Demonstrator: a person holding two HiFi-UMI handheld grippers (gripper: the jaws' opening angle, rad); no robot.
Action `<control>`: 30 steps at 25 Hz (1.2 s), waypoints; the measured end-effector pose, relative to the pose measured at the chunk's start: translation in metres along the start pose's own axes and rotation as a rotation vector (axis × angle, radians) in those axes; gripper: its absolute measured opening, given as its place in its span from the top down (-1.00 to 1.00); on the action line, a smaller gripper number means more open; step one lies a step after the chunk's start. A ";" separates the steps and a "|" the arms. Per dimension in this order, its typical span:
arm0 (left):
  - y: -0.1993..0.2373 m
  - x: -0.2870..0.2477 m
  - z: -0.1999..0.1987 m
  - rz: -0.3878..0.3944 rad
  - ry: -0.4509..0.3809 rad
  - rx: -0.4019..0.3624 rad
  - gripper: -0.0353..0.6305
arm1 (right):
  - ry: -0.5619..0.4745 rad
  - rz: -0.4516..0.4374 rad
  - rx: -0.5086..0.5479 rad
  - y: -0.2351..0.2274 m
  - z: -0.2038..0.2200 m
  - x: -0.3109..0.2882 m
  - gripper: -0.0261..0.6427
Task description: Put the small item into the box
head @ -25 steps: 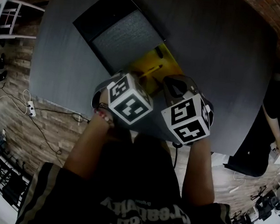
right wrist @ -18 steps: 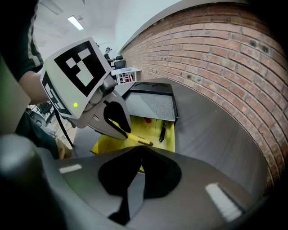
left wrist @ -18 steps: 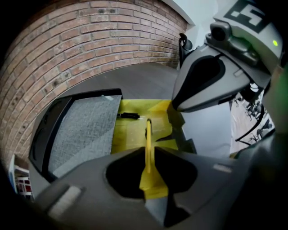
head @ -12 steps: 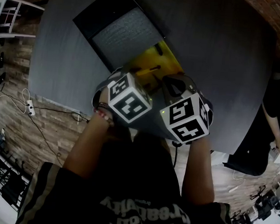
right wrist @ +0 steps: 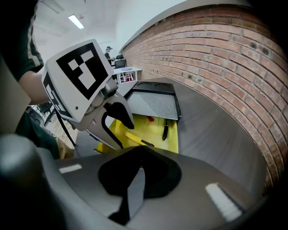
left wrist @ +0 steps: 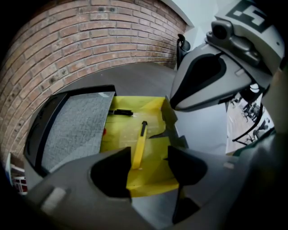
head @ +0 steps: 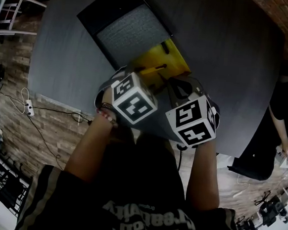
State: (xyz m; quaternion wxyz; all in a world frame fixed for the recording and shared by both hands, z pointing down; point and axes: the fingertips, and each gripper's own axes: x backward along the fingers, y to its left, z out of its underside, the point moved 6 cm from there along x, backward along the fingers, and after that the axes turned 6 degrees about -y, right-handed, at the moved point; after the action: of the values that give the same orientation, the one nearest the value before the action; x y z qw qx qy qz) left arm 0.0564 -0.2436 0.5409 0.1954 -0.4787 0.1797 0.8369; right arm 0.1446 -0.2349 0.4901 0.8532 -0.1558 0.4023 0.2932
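Bordering grey table, brick wall.

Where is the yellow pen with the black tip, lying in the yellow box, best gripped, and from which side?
Probably best: grip the yellow pen at mid-shaft from above, jaws across its thin width. It lies flat on the box floor, clear of the walls. The left gripper, whose jaws have just been opening, straddles its near end.

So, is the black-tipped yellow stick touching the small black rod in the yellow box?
Apart. Left gripper view shows bare box floor between yellow stick and black rod.
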 end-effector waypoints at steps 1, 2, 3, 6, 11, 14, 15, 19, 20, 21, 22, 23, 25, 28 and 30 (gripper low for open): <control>-0.001 0.000 0.001 0.001 0.003 -0.002 0.12 | 0.002 0.001 0.001 0.000 0.000 0.000 0.90; -0.002 0.000 0.001 0.004 0.005 -0.005 0.09 | 0.004 0.002 0.003 0.001 0.001 0.001 0.90; -0.003 0.000 0.001 0.007 0.007 -0.008 0.07 | 0.006 0.004 0.004 0.001 0.000 0.001 0.90; -0.005 0.000 0.003 0.010 0.006 -0.011 0.06 | 0.005 0.008 0.001 0.002 0.000 0.002 0.90; -0.003 0.000 0.003 0.008 0.003 -0.019 0.06 | 0.008 0.003 0.000 0.003 0.001 -0.001 0.90; -0.002 0.000 0.005 0.010 0.006 -0.019 0.06 | 0.008 -0.003 0.001 0.005 0.001 -0.003 0.90; -0.002 0.001 0.005 0.007 0.005 -0.020 0.06 | 0.007 -0.005 0.002 0.006 0.000 -0.003 0.90; 0.000 0.001 0.005 0.006 0.000 -0.019 0.06 | 0.007 -0.008 0.001 0.007 0.000 -0.004 0.90; 0.000 0.001 0.005 0.008 0.000 -0.018 0.06 | 0.007 -0.009 0.002 0.007 0.000 -0.004 0.90; 0.000 0.001 0.005 0.009 0.001 -0.017 0.07 | 0.007 -0.009 0.003 0.007 0.000 -0.004 0.90; 0.000 0.001 0.005 0.010 0.001 -0.018 0.08 | 0.008 -0.009 0.004 0.007 -0.001 -0.004 0.90; 0.001 0.000 0.005 0.010 0.002 -0.018 0.09 | 0.008 -0.010 0.005 0.007 -0.001 -0.004 0.90; 0.002 0.000 0.005 0.010 0.001 -0.018 0.11 | 0.009 -0.011 0.005 0.007 -0.001 -0.004 0.90; 0.001 0.000 0.005 0.010 0.000 -0.019 0.11 | 0.007 -0.014 0.005 0.007 0.000 -0.004 0.90; 0.002 0.001 0.004 -0.011 -0.002 -0.019 0.24 | 0.007 -0.014 0.005 0.008 0.000 -0.004 0.90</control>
State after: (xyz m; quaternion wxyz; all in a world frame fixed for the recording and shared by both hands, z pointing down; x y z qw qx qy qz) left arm 0.0515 -0.2434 0.5421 0.1958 -0.4807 0.1687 0.8379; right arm 0.1376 -0.2303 0.4927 0.8542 -0.1575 0.4047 0.2859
